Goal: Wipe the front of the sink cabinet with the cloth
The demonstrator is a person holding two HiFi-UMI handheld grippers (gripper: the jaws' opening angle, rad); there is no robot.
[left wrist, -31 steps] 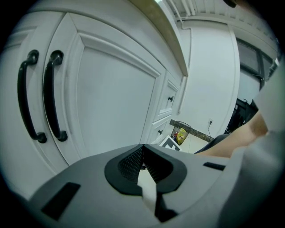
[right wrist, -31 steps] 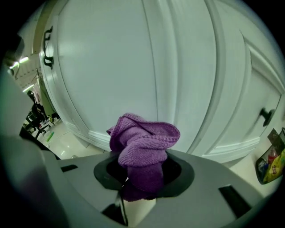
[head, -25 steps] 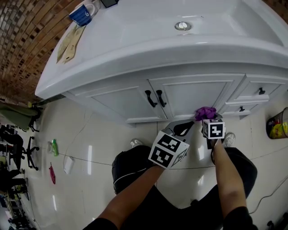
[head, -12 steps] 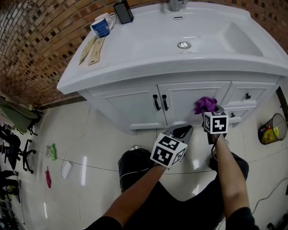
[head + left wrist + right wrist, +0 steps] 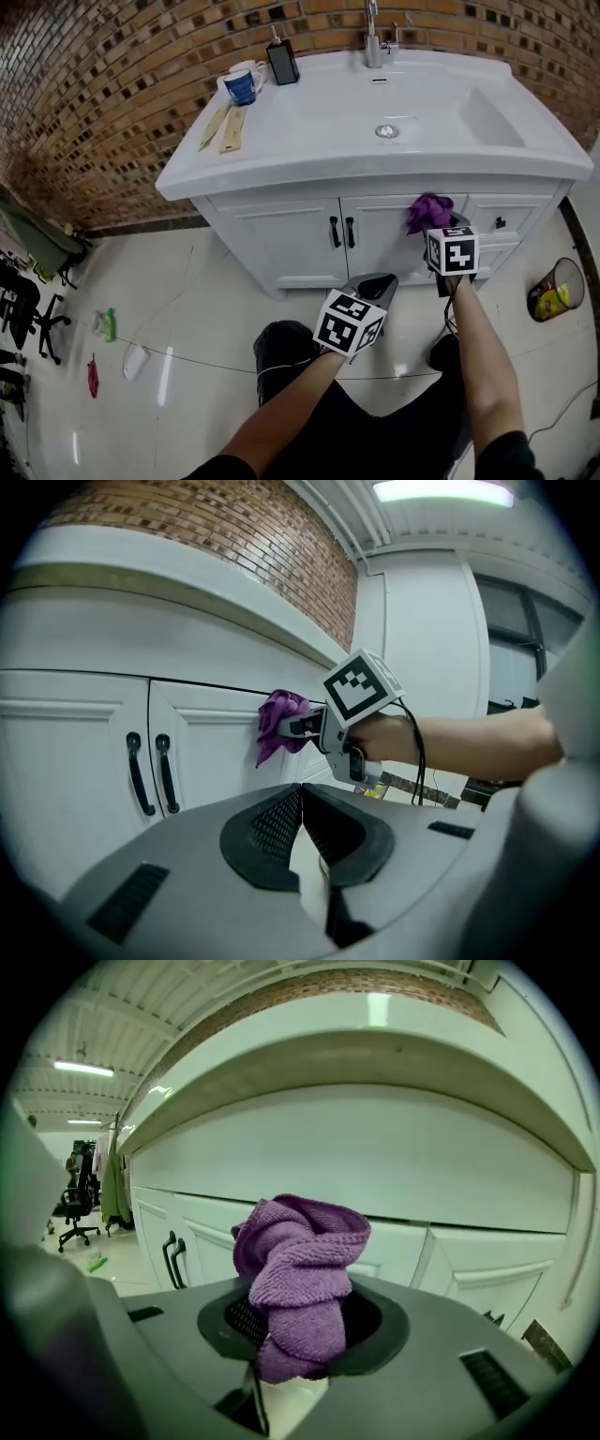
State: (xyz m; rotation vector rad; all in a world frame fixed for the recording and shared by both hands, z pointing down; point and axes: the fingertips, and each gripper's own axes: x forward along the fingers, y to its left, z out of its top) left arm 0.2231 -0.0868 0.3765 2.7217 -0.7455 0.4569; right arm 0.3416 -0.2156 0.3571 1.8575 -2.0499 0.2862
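Observation:
The white sink cabinet stands against a brick wall, with two doors and black handles. My right gripper is shut on a bunched purple cloth. The cloth is held at the upper right corner of the right door and seems to touch it. In the right gripper view the cloth fills the jaws of that gripper, with the cabinet front just behind. My left gripper hangs lower, in front of the doors, shut and empty.
On the sink top sit a blue mug, a dark dispenser, two wooden pieces and the faucet. Small drawers are right of the doors. A mesh waste basket stands on the floor at right. Office chairs are at far left.
The right gripper has carried the cloth up the right door, from its bottom edge to its top. The head view has drawn back, showing the whole sink. The left gripper stays shut.

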